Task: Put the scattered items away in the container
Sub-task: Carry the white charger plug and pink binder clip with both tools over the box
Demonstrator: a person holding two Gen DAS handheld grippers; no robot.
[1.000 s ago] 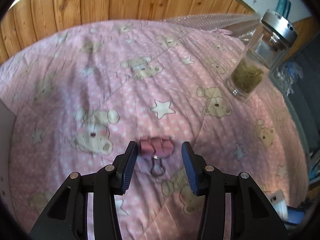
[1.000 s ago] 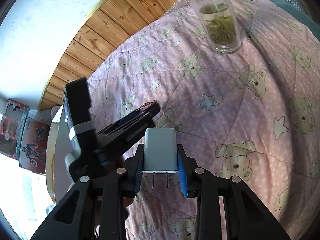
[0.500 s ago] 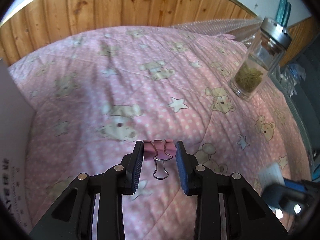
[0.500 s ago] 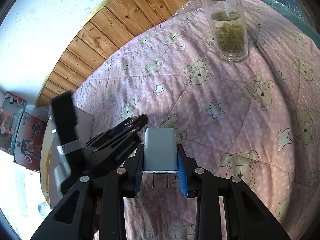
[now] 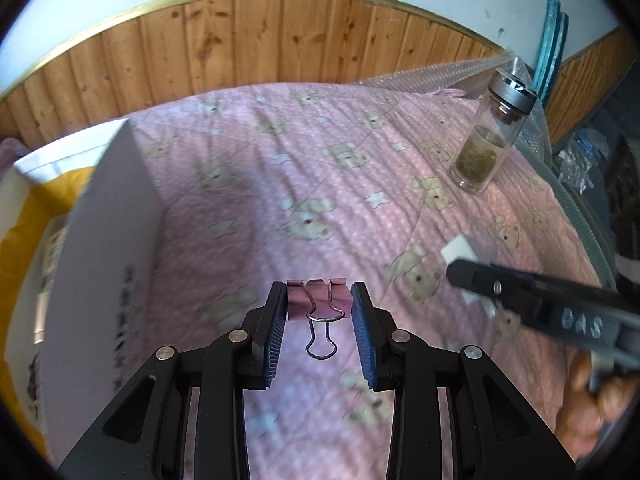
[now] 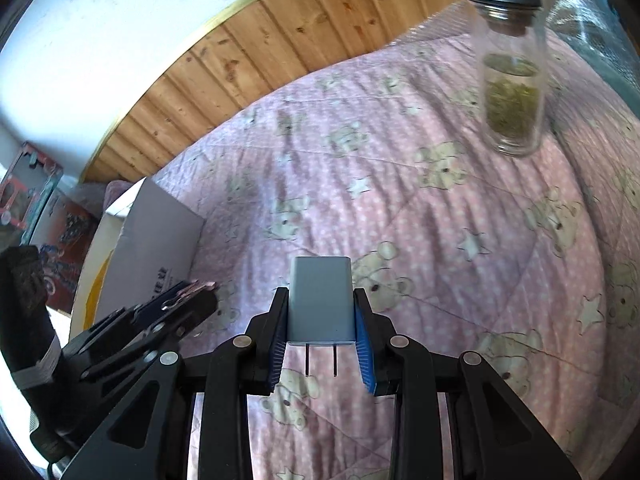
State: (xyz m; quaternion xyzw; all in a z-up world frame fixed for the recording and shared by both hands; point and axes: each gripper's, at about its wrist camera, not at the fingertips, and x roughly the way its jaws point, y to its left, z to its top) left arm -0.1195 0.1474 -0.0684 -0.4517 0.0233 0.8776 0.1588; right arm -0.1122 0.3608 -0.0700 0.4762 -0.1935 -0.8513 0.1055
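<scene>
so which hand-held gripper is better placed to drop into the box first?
Left. The left hand-held gripper, shut on the pink binder clip, sits beside the white box. The right hand-held gripper, shut on the white charger, is farther away.

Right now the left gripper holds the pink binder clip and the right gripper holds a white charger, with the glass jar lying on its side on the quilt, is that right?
Not quite: the jar stands upright on the quilt, as the right wrist view shows. The left gripper does hold the clip, and the right gripper the charger.
</scene>
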